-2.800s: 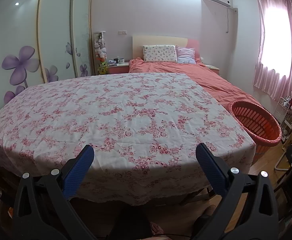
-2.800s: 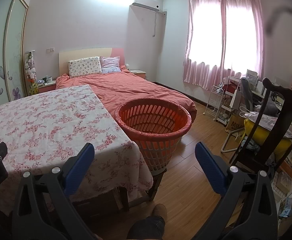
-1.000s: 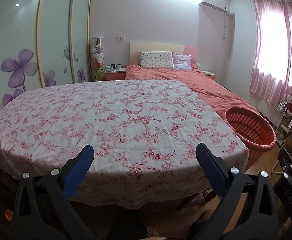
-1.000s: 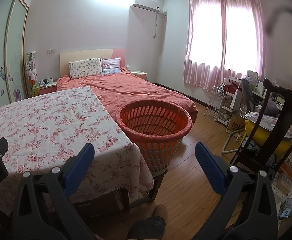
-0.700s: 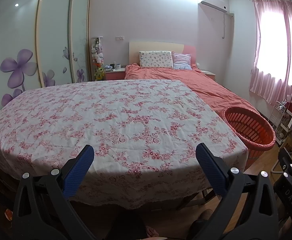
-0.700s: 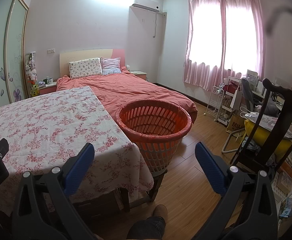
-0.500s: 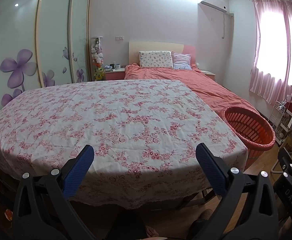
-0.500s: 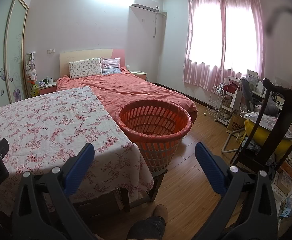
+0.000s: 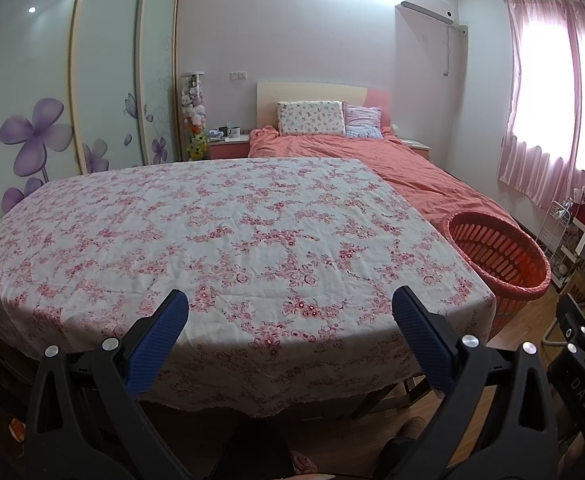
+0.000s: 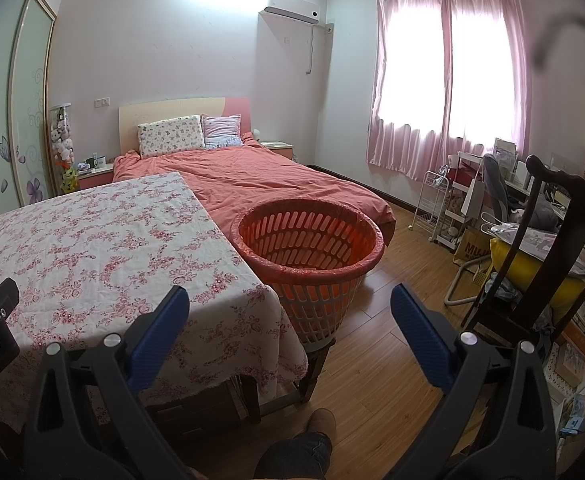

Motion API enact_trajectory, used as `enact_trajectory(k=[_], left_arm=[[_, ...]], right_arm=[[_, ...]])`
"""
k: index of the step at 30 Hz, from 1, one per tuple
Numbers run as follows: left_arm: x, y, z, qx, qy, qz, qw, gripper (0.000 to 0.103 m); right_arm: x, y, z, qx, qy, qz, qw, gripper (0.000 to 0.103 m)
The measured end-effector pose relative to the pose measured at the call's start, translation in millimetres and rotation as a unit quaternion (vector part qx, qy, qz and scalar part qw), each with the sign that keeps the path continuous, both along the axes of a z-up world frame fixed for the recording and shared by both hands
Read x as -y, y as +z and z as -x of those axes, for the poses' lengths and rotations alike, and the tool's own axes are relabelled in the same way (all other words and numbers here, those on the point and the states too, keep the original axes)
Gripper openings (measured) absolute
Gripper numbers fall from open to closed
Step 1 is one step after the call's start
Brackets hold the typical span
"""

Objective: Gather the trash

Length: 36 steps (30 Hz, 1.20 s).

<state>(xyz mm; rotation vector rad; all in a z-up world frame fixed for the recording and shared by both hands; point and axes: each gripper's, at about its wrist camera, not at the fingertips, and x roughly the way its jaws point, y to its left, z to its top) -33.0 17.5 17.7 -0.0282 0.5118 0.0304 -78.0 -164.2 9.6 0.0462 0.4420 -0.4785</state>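
A table with a pink floral cloth (image 9: 228, 232) fills the left wrist view; I see no trash on it. It also shows at the left of the right wrist view (image 10: 92, 248). An orange slatted basket (image 10: 312, 248) stands on a low stool beside the table's right edge; it also shows in the left wrist view (image 9: 496, 256). My left gripper (image 9: 290, 312) is open and empty, held back from the table's near edge. My right gripper (image 10: 290, 308) is open and empty, facing the basket from a distance.
A bed with a salmon cover (image 10: 268, 180) lies beyond the table. A dark wooden chair (image 10: 540, 256) and cluttered shelves (image 10: 456, 200) stand at the right. Wardrobe doors with purple flowers (image 9: 52, 100) line the left wall. Wooden floor (image 10: 392, 320) lies right of the basket.
The left wrist view has pulled back and up a little from the table since 2.8 s ago. Over the last second almost nothing moved. Both grippers stay open.
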Motion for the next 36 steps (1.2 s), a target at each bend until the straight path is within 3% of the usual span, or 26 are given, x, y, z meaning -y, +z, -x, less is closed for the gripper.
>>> enact_trajectory(k=[36], left_arm=[[3.5,-4.1,0.7,-0.003,-0.003,-0.003,1.0,0.1]], right_arm=[[1.5,0.5,0.4,0.0,0.0,-0.001,1.0,0.098]])
